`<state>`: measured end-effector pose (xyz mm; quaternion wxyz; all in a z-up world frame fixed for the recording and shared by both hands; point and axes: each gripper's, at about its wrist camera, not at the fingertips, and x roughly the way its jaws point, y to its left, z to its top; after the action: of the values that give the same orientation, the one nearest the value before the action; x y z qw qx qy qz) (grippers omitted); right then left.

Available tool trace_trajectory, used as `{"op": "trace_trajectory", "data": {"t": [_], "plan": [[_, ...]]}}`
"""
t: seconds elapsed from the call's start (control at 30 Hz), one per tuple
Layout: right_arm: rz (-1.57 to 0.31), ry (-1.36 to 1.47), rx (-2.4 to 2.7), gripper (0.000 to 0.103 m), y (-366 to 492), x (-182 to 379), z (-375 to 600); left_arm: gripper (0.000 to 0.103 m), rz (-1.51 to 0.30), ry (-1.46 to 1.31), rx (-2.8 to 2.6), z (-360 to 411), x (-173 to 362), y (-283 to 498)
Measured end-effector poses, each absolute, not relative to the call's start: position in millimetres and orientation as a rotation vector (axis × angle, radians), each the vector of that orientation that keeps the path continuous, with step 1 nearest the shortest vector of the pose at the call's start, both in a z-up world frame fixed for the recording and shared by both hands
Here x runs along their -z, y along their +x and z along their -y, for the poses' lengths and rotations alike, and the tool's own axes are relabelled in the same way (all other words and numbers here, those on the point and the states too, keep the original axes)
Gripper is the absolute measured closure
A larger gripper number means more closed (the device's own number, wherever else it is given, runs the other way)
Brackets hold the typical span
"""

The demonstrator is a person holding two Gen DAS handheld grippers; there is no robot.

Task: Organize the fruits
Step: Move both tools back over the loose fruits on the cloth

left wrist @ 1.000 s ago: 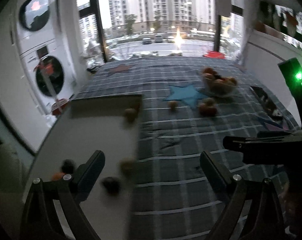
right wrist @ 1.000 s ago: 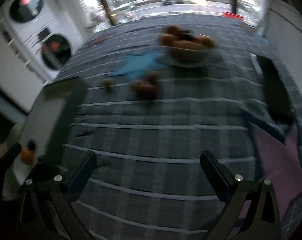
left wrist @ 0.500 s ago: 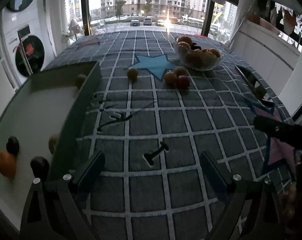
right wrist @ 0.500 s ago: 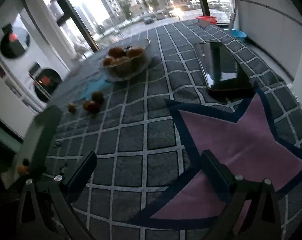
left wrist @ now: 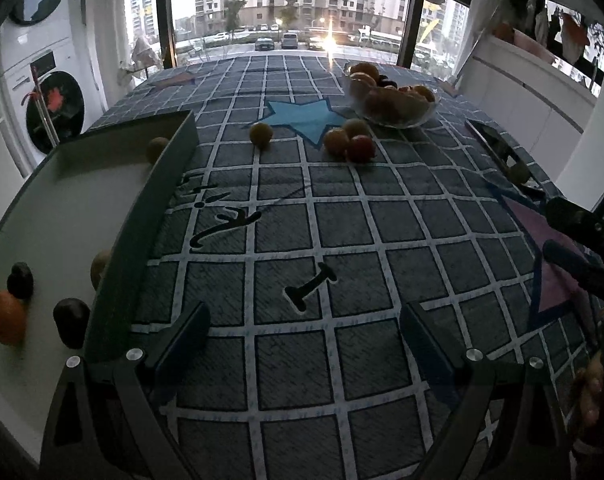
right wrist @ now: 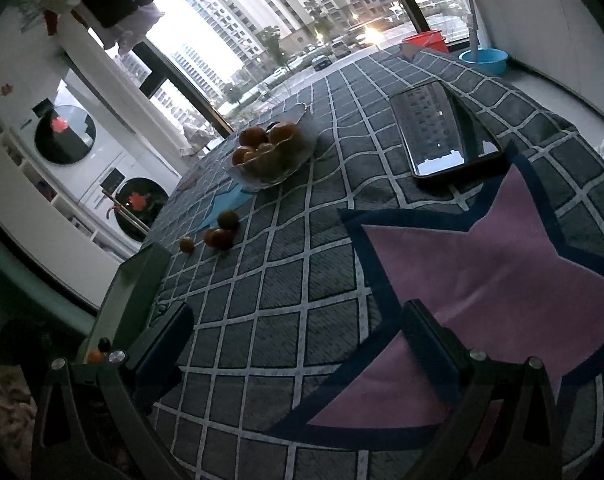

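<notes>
A glass bowl of fruit (left wrist: pixel 393 98) stands at the far side of the checked tablecloth; it also shows in the right wrist view (right wrist: pixel 268 152). Three loose fruits (left wrist: pixel 347 142) lie in front of it, with a single yellowish fruit (left wrist: pixel 260 133) to their left. A white tray (left wrist: pixel 62 208) on the left holds an orange (left wrist: pixel 5 320), two dark fruits (left wrist: pixel 70 320) and two brownish ones. My left gripper (left wrist: pixel 305 340) is open and empty above the cloth near the tray. My right gripper (right wrist: pixel 298 344) is open and empty over the pink star; its fingers (left wrist: pixel 577 240) show at the left view's right edge.
A black phone (right wrist: pixel 441 132) lies on the cloth at the right, near the table edge. Washing machines (left wrist: pixel 42 112) stand beyond the table's left side. A window runs along the far end. A red bucket and blue basin (right wrist: pixel 483 60) sit on the floor beyond.
The left gripper has tilted down and moved right, away from the tray and over the cloth. The right gripper has swung right, from the cloth's middle to the pink star and phone.
</notes>
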<state>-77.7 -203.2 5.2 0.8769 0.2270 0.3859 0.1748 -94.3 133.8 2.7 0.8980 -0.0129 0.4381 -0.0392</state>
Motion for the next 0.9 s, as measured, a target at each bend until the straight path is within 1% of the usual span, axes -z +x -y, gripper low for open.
{"op": "trace_trajectory", "data": {"t": [0.9], "plan": [[-0.797,0.482,-0.370,0.000,-80.2,-4.6,204.4,0.007,-0.906,-0.018,0.082,-132.8,-1.9,-94.2]]}}
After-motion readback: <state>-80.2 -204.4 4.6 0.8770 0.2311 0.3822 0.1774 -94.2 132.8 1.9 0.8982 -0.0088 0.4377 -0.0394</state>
